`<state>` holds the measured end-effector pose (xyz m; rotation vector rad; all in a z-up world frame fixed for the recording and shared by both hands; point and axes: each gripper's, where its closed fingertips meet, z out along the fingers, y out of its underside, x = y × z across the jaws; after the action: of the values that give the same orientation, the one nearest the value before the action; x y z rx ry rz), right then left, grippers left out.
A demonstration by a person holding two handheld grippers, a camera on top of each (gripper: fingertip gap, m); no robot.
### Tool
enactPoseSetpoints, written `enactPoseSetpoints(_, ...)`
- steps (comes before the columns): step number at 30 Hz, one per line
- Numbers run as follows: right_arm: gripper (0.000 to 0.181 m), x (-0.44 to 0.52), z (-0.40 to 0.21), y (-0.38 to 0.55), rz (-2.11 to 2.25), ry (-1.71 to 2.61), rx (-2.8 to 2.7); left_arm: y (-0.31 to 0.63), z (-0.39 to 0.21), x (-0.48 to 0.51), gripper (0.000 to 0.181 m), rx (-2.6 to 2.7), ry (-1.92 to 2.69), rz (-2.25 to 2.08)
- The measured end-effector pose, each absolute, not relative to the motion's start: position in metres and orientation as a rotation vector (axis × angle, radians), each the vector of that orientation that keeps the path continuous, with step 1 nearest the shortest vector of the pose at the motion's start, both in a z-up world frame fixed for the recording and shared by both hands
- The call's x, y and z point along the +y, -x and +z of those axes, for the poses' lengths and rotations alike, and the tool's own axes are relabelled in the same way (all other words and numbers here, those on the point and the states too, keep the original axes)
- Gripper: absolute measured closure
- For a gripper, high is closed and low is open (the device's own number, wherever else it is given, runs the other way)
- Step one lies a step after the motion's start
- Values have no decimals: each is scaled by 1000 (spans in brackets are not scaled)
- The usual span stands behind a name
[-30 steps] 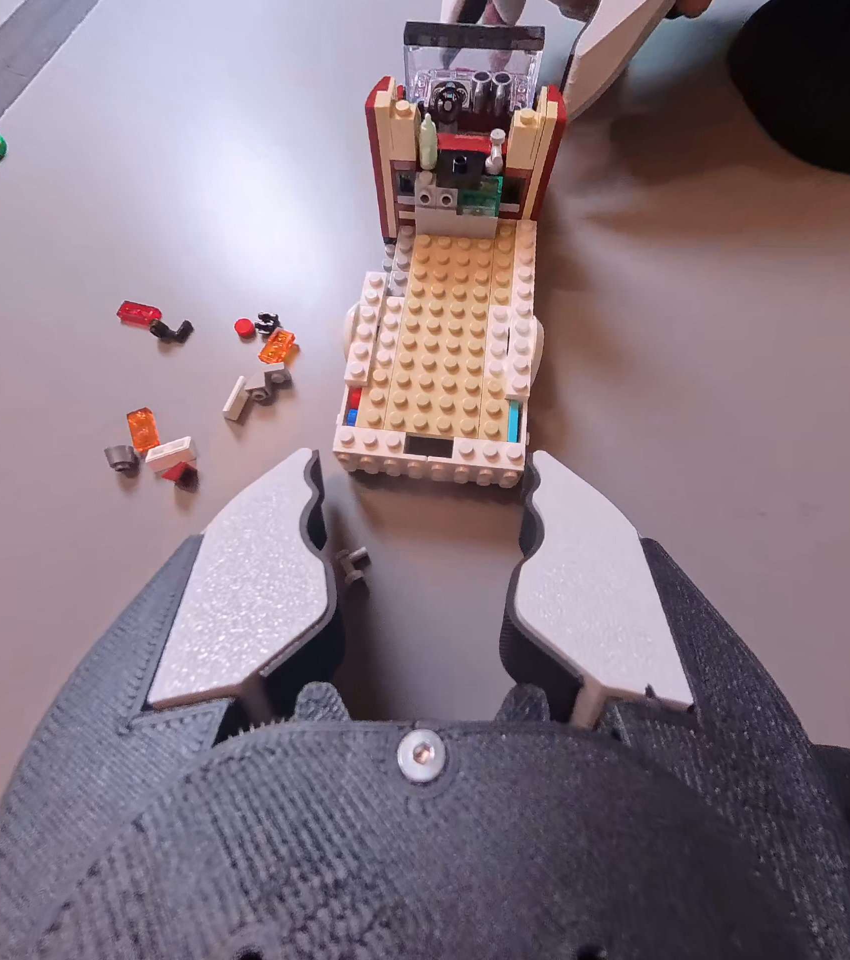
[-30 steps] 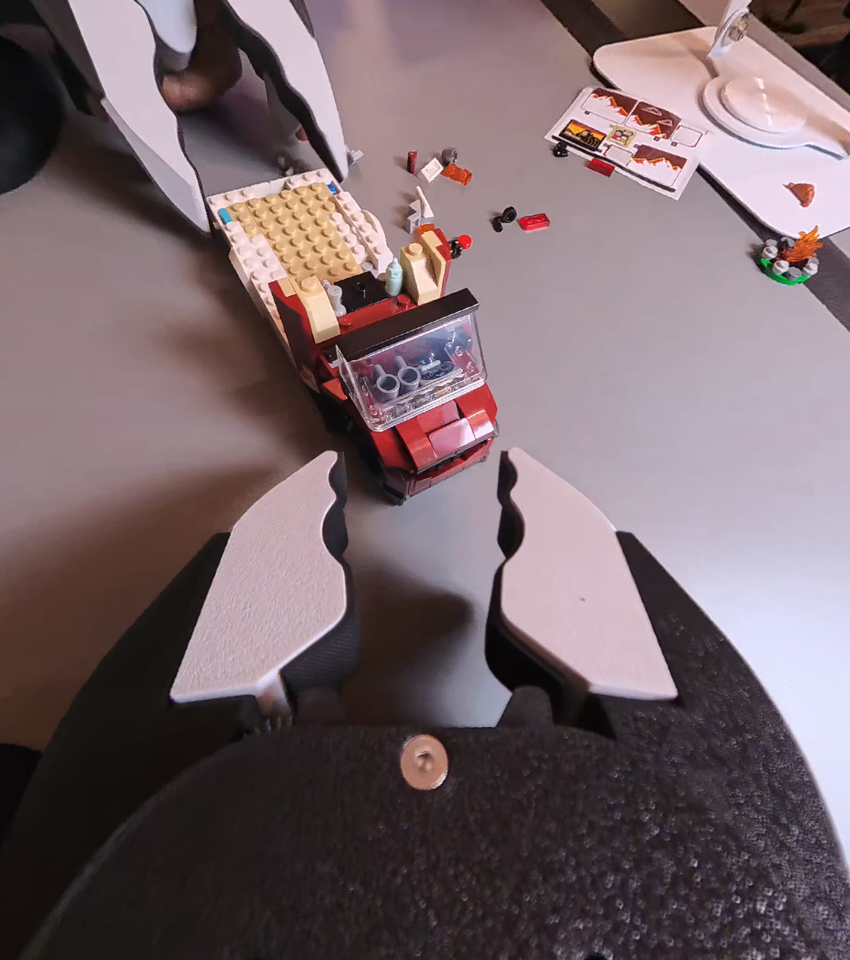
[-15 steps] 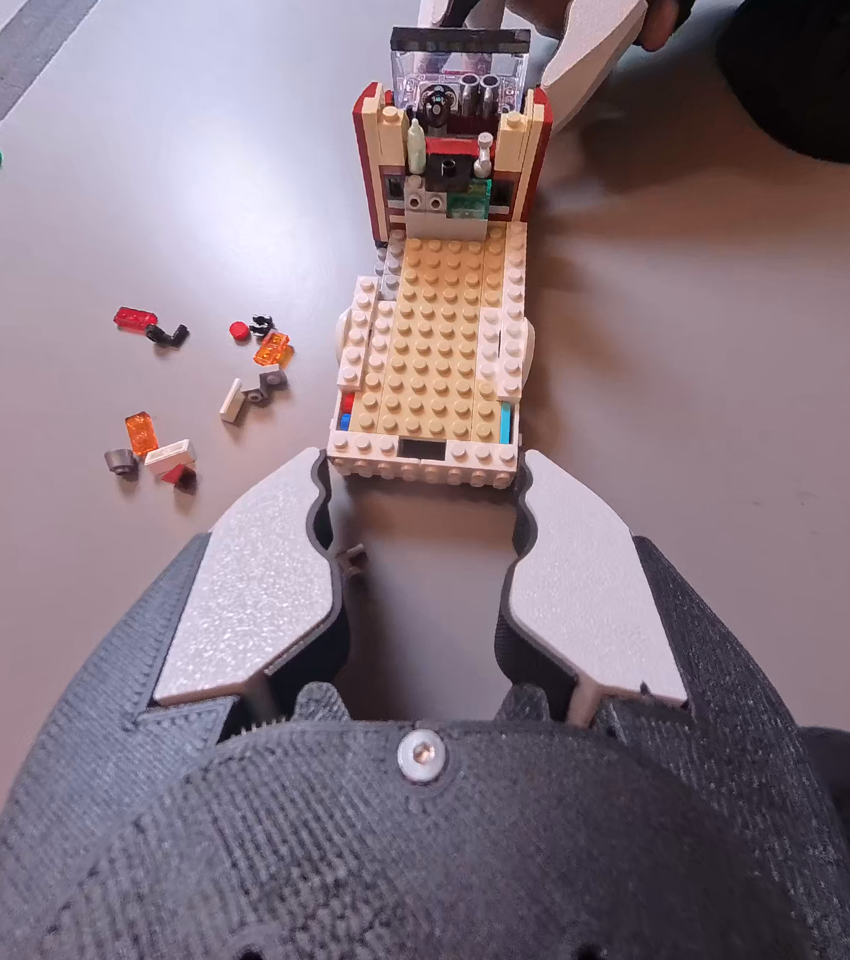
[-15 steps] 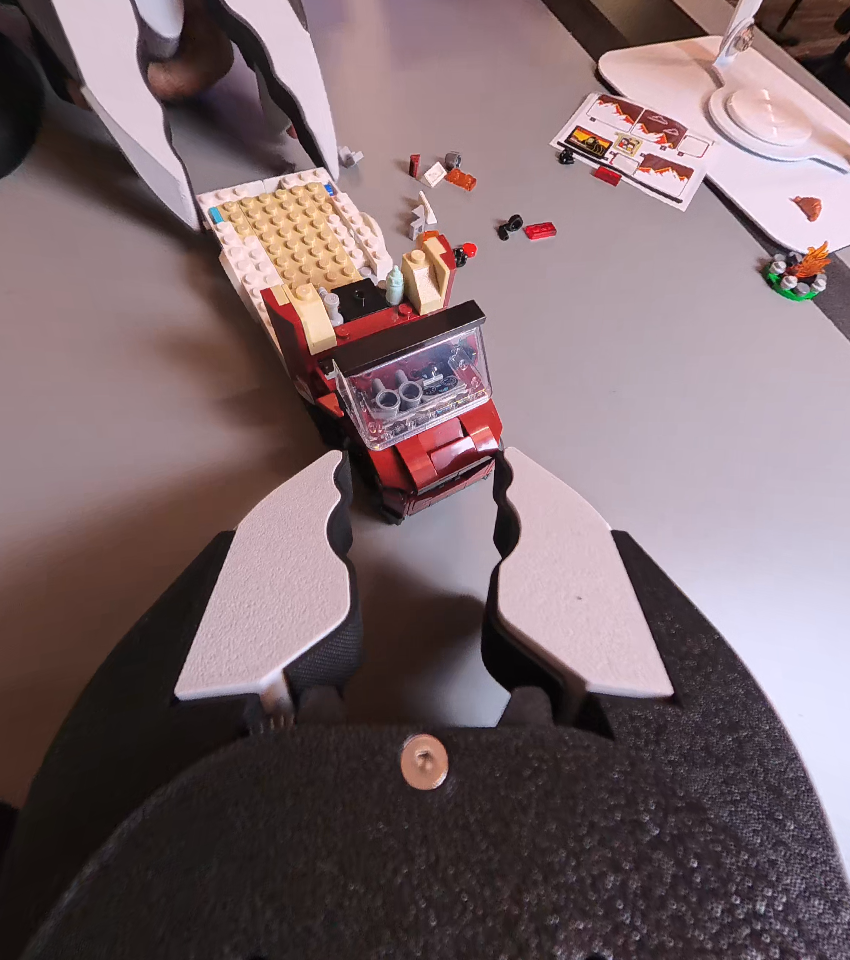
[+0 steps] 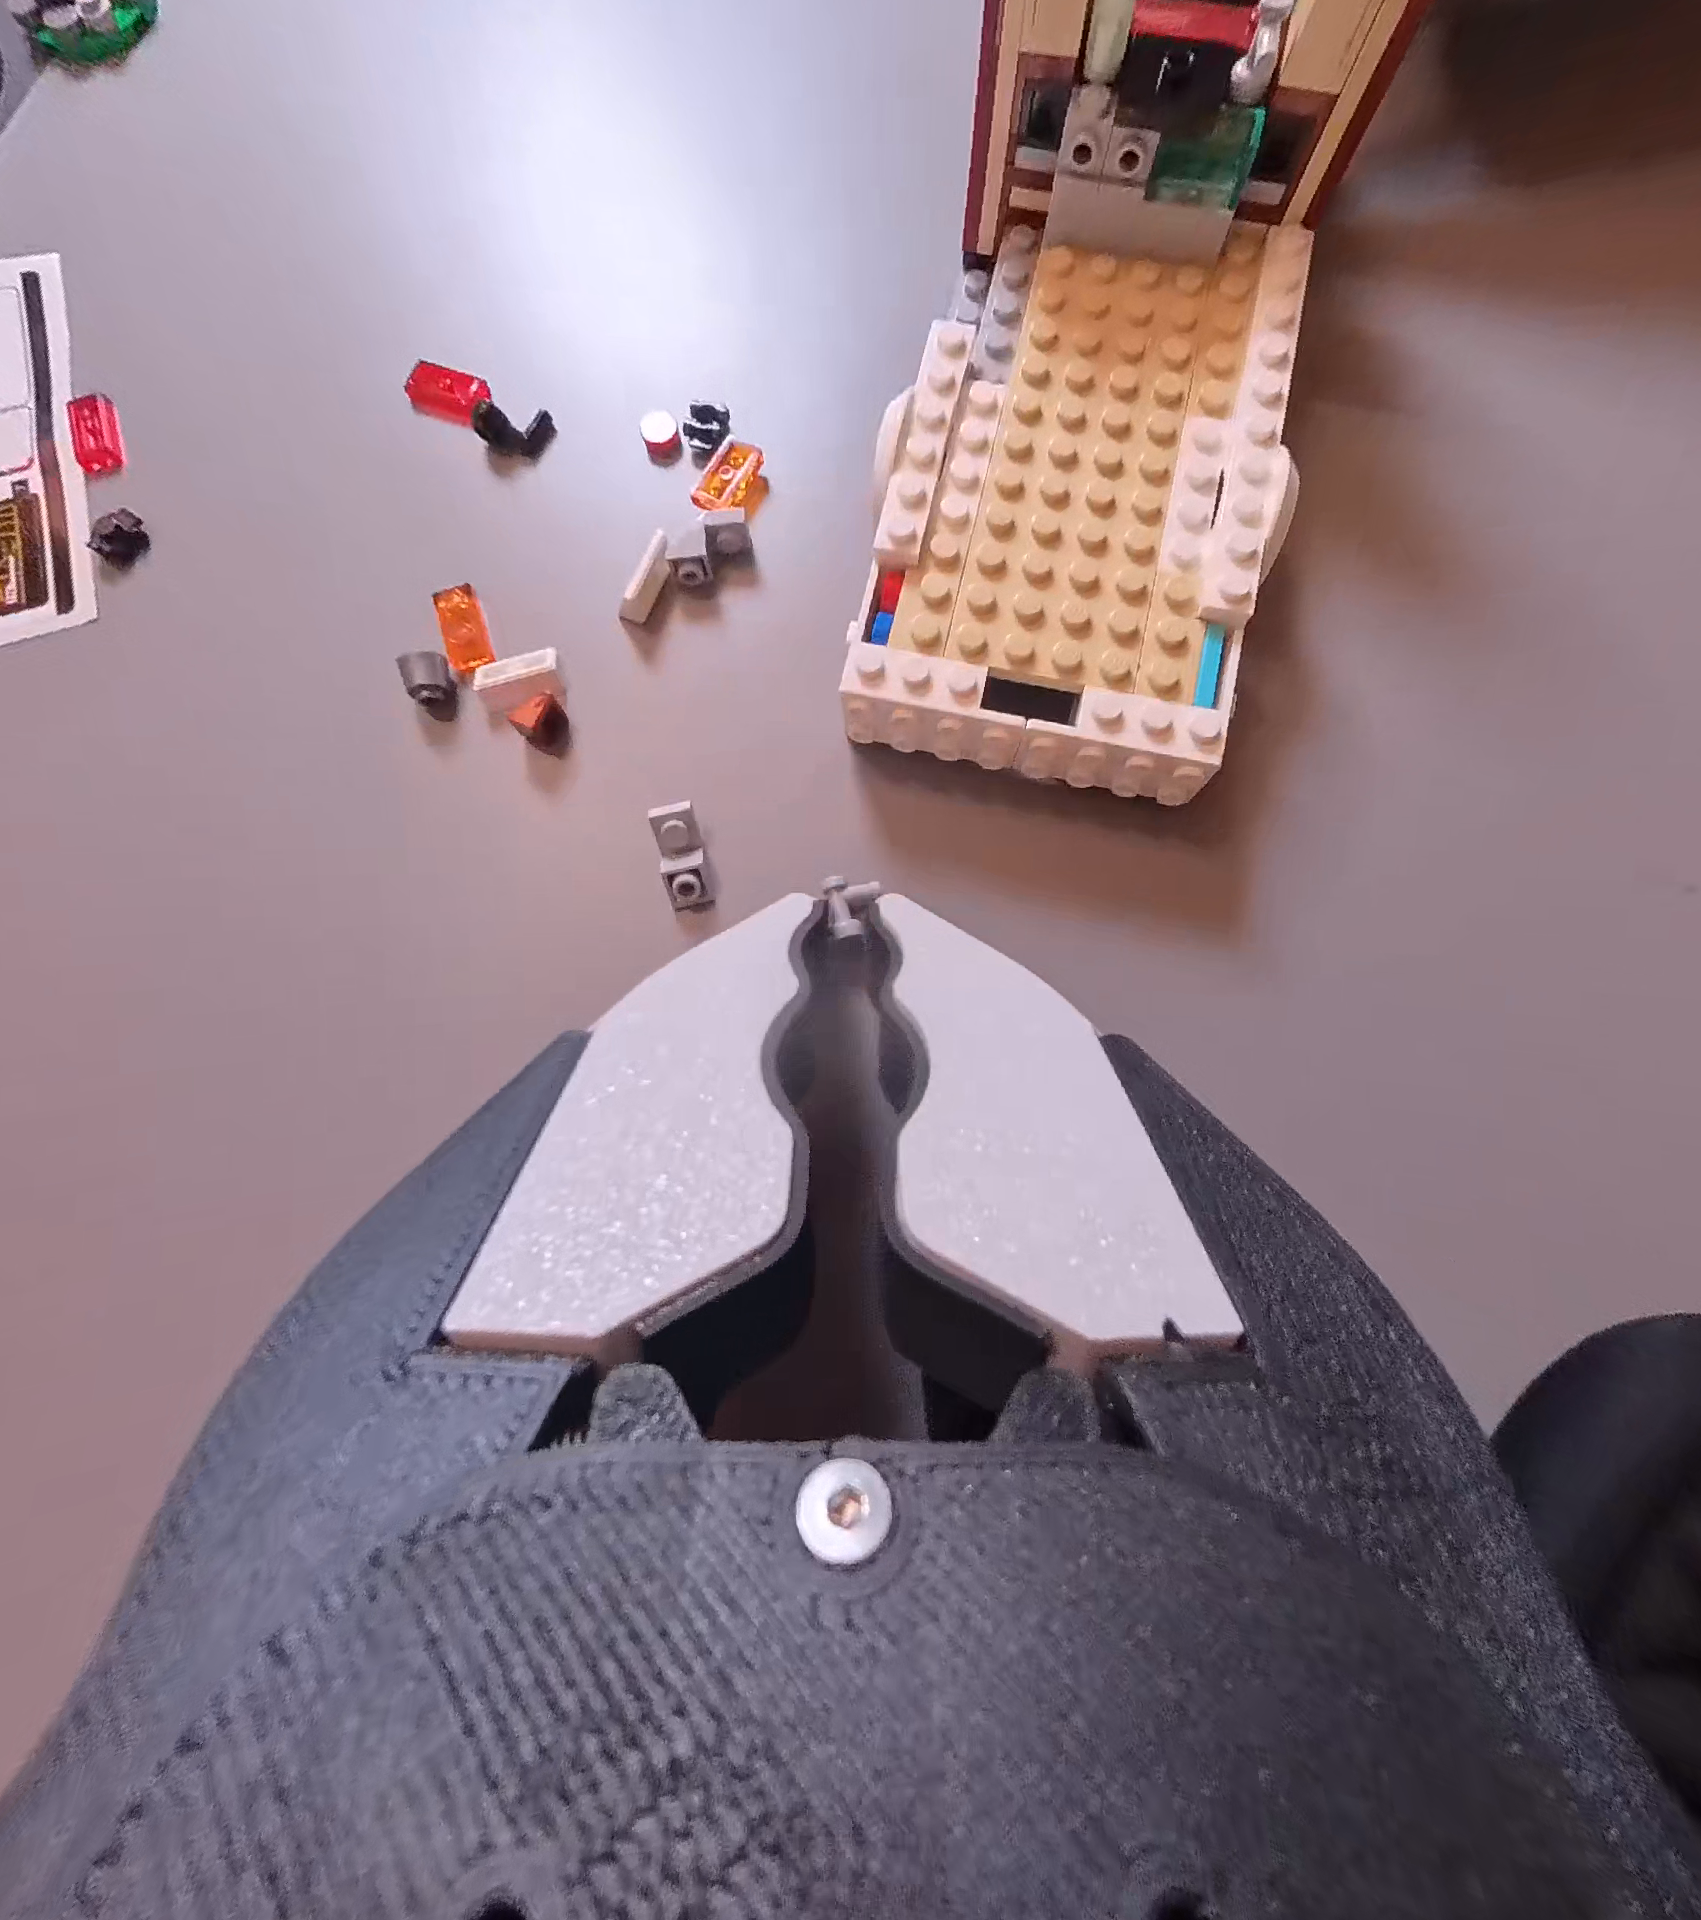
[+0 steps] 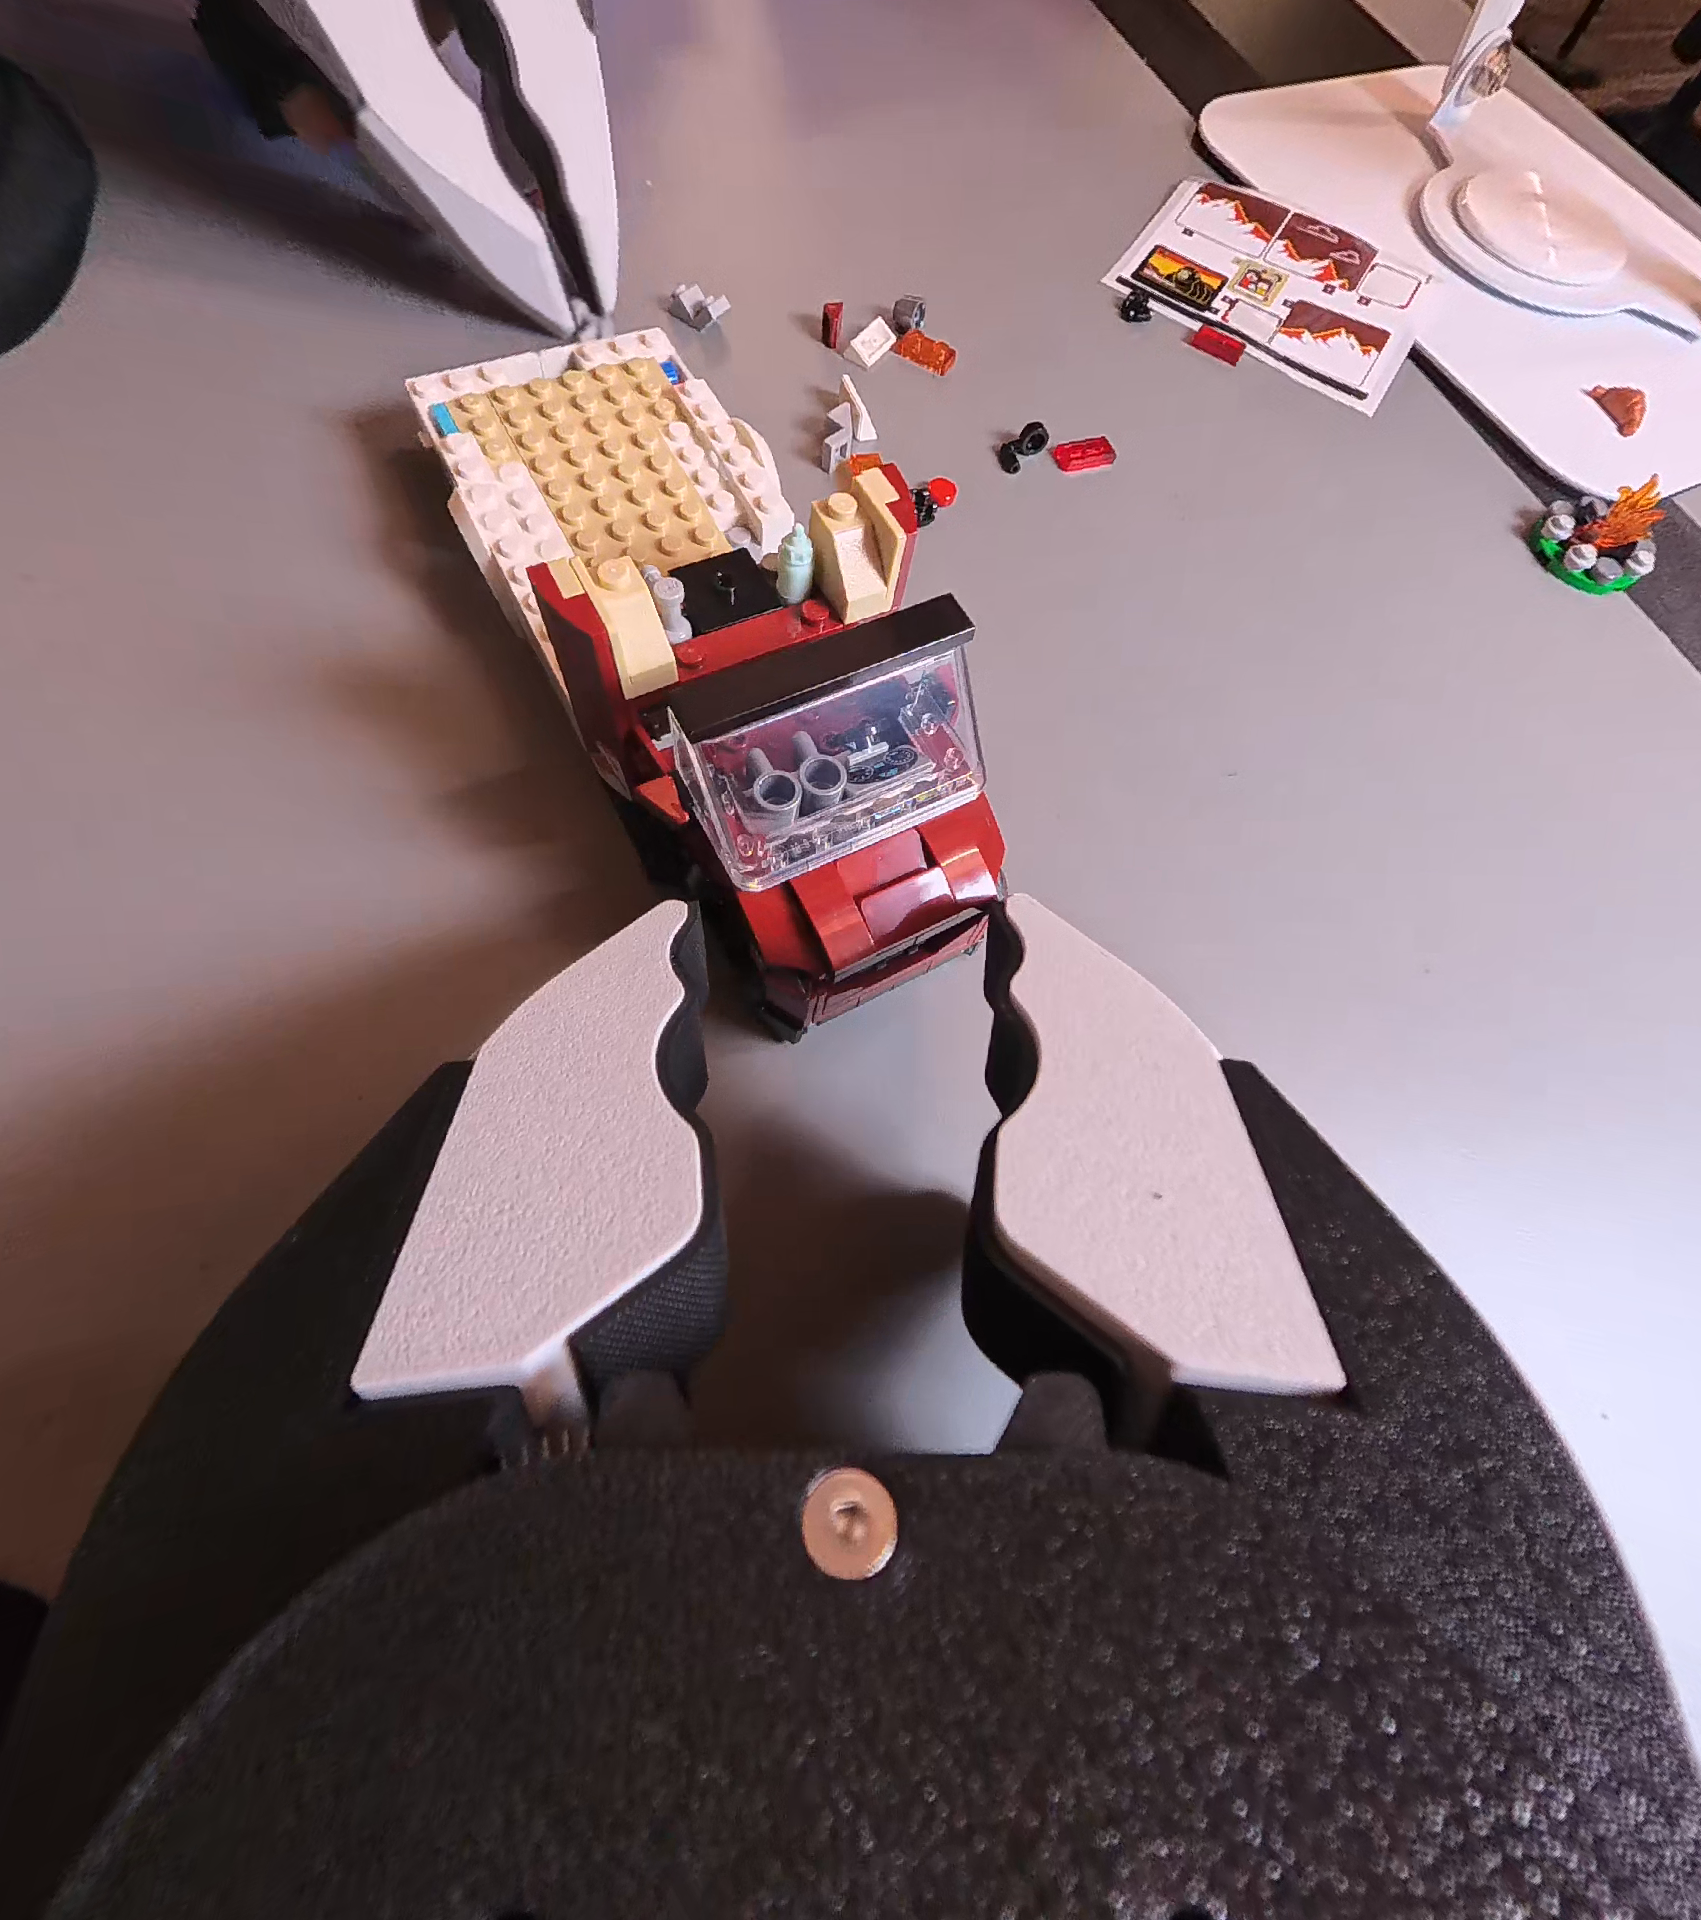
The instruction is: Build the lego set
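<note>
Left wrist view: my left tongs (image 5: pixel 848 914) are pinched nearly closed on one tiny grey tap-shaped Lego piece (image 5: pixel 847 906) at their tips, with two small grey stud bricks (image 5: pixel 680 857) just ahead to the left and the one half-built Lego truck with its tan studded bed and white rim (image 5: pixel 1085 488) ahead to the right. My right tongs (image 6: pixel 841 940) stand wide apart, gripping nothing, their tips flanking the truck's dark red bonnet (image 6: pixel 887 899); behind its clear windscreen (image 6: pixel 830 774) sit two grey cylinders (image 6: pixel 796 790).

Prob. office/lab: grey table (image 6: pixel 1345 831), white stand base (image 6: pixel 1552 343).
</note>
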<state>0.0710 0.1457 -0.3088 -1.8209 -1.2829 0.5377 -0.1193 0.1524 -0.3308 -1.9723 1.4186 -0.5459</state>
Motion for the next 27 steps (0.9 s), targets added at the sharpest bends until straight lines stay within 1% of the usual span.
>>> enactPoseSetpoints(9, 130, 145, -310, -72, 531, 1828, -1285, 115, -331, 166, 175, 1352, 1954, -497)
enactPoseSetpoints(12, 138, 143, -314, -73, 513, 1838, -1311, 111, -331, 175, 175, 1330, 1948, -448)
enactPoseSetpoints(15, 138, 144, -313, -73, 508, 1830, -1316, 109, -330, 191, 174, 1299, 1948, -359)
enactPoseSetpoints(16, 137, 143, -313, -73, 519, 1832, -1312, 110, -329, 198, 171, 1278, 1943, -319)
enactPoseSetpoints(19, 138, 143, -312, -73, 528, 1829, -1307, 110, -322, 210, 149, 1213, 1910, -278)
enactPoseSetpoints(23, 137, 142, -311, -74, 540, 1826, -1303, 110, -295, 212, 144, 1064, 1814, -348)
enactPoseSetpoints(27, 133, 139, -307, -74, 585, 1823, -1297, 116, -261, 211, 145, 861, 1707, -426)
